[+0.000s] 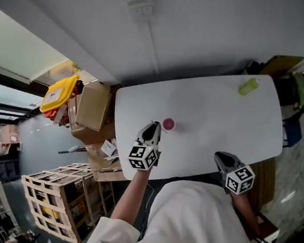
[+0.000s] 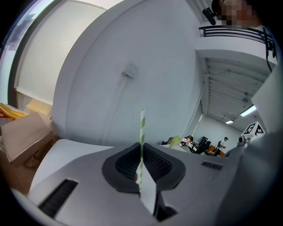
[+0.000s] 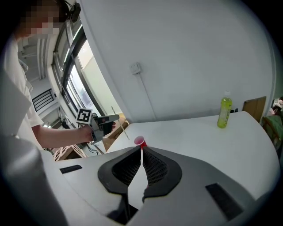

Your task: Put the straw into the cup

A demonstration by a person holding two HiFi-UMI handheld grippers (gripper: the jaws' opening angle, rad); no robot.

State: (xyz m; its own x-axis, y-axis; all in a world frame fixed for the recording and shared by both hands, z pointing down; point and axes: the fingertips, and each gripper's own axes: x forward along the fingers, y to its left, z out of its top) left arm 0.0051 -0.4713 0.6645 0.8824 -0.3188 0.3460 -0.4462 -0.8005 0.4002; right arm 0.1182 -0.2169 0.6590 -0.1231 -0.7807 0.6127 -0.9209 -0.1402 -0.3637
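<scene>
The straw (image 2: 142, 132) is pinched in the left claw (image 1: 152, 128), at 7 o'clock of the cup (image 1: 169, 125) on the tabletop (image 1: 216, 119). The right claw (image 1: 222, 157), at 4 o'clock, is together and empty. A bottle (image 1: 248, 86) stands at 2 o'clock.

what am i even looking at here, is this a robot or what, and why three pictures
It is not a robot. A person wears a camera on the head and holds a two-jaw gripper in each hand. The head view looks down on a white table. The other two pictures come from cameras that ride on each gripper and look along its jaws.

On the table stand a small pink cup and, at the far corner, a green bottle.

The left gripper is shut on a green-and-white striped straw, close to the cup. The right gripper is shut and holds nothing, by the table's near edge.
</scene>
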